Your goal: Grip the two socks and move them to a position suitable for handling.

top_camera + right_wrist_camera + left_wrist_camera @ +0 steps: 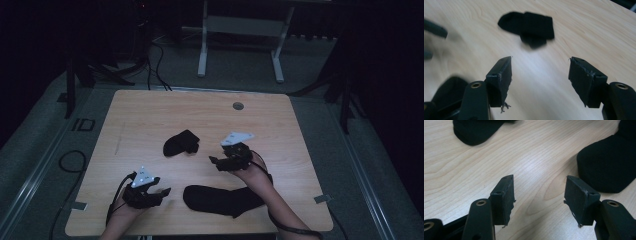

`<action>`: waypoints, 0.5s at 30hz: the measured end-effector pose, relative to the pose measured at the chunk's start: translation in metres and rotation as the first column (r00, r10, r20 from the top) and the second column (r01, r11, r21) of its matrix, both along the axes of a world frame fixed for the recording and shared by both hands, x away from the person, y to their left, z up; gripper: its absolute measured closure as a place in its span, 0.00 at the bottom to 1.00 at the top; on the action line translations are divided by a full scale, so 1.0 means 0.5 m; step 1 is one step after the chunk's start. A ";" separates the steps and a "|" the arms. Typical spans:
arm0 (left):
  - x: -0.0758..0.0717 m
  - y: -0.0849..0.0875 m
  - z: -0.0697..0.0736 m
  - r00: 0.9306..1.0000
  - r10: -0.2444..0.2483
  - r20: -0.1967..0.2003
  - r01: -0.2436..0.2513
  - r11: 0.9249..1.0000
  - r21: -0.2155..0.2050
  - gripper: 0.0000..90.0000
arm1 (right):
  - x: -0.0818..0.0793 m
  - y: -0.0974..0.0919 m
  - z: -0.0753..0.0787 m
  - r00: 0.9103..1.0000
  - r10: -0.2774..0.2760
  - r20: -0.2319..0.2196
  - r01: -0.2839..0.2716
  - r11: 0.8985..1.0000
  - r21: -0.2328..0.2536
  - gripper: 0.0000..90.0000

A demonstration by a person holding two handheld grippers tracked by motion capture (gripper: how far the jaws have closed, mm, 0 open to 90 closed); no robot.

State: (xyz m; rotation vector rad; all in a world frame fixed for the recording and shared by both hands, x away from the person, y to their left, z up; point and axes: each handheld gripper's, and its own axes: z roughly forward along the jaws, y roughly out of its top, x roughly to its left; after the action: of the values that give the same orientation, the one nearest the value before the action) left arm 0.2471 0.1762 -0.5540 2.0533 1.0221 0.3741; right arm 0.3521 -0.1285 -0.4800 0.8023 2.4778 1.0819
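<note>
A folded black sock (181, 142) lies near the middle of the wooden table (150, 115). A second black sock (220, 200) lies flat near the front edge, partly under the person's right forearm. My left gripper (162, 191) stands open just left of the flat sock's toe, over bare wood. My right gripper (215, 162) hangs open between the two socks, pointing left. In the left gripper view the open gripper (539, 195) holds nothing, with the flat sock (606, 165) at right and the folded sock (474, 131) at top left. In the right gripper view the open gripper (540, 80) faces the folded sock (529, 25).
A round grey cable hole (238, 106) sits near the table's far edge. A white frame (202, 50) stands on the floor beyond the table. Cables (70, 162) lie on the floor at left. The surroundings are dark.
</note>
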 end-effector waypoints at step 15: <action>0.001 0.011 -0.006 1.000 0.012 -0.006 -0.012 0.999 -0.038 0.46 | 0.151 0.213 -0.056 0.994 0.013 -0.106 -0.012 1.000 0.010 0.38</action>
State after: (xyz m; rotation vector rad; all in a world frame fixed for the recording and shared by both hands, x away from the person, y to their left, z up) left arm 0.2475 0.1819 -0.5571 2.0169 1.0379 0.3523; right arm 0.4277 -0.0221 -0.5081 0.8692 2.5702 1.0819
